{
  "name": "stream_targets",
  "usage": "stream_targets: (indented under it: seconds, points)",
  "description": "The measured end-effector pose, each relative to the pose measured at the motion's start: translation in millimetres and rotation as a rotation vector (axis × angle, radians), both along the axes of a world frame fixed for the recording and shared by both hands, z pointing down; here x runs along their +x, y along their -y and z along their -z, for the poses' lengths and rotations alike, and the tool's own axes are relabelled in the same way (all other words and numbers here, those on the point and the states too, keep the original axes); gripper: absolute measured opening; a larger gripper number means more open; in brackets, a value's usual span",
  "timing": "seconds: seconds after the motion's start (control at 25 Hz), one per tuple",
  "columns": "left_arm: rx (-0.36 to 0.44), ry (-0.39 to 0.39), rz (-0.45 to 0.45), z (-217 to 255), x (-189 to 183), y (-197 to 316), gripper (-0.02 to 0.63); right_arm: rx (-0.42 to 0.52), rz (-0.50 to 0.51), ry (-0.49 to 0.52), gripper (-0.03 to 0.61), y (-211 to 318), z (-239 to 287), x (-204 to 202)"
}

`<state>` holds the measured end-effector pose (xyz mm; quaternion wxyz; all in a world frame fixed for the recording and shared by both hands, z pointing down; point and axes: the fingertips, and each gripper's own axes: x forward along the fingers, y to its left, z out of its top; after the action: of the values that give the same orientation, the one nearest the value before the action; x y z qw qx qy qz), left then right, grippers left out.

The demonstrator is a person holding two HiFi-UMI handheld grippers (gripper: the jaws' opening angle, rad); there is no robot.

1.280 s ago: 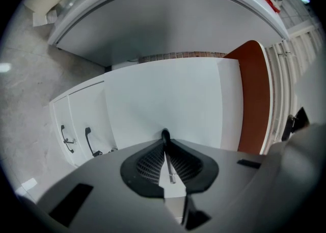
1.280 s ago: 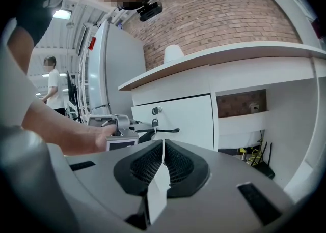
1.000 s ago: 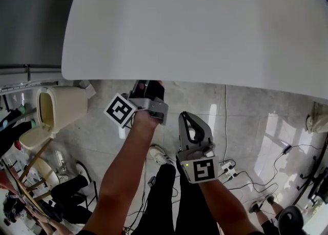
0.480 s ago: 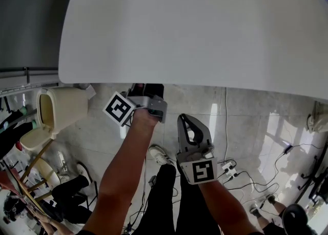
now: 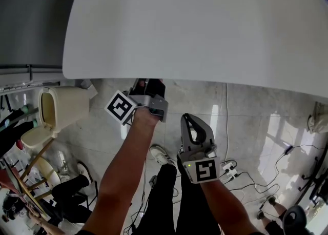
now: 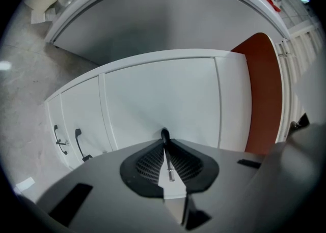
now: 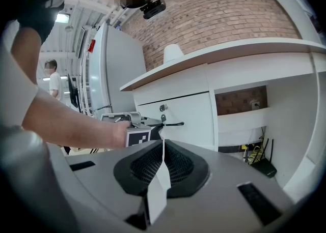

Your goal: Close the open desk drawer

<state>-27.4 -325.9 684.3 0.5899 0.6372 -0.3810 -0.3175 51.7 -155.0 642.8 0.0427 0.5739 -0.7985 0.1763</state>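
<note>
The white desk top [image 5: 205, 23] hides the drawer in the head view. In the right gripper view the white drawer front [image 7: 188, 117] shows a keyhole [image 7: 163, 108] and a thin black handle [image 7: 174, 123]. My left gripper [image 5: 148, 86] reaches level under the desk edge, its tips hidden there. In the left gripper view its jaws are nearly together around the black handle [image 6: 164, 135] against the drawer front [image 6: 163, 99], and they are opening slightly. My right gripper [image 5: 190, 124] hangs back above the person's legs, shut with nothing in it, its tips [image 7: 163, 143] aimed at the drawer.
A beige bin [image 5: 59, 106] stands left of the desk. A power strip [image 5: 228, 167] and cables lie on the tiled floor. Two more black-handled fronts [image 6: 78, 143] sit to the left. A router [image 7: 265, 166] lies under the desk, and another person [image 7: 51, 82] stands far back.
</note>
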Motion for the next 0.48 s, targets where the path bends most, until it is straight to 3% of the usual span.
stream_targets:
  seconds: [0.24,0.48]
  points:
    - [0.015,-0.015,0.000,7.0,-4.9,-18.2,0.041,0.021,-0.026,0.015,0.029,-8.7,14.7,-2.7]
    - [0.012,0.057,-0.057,3.4,-5.2,-61.0,0.008,0.036,-0.023,0.010,0.029,-17.5,21.1,-8.1]
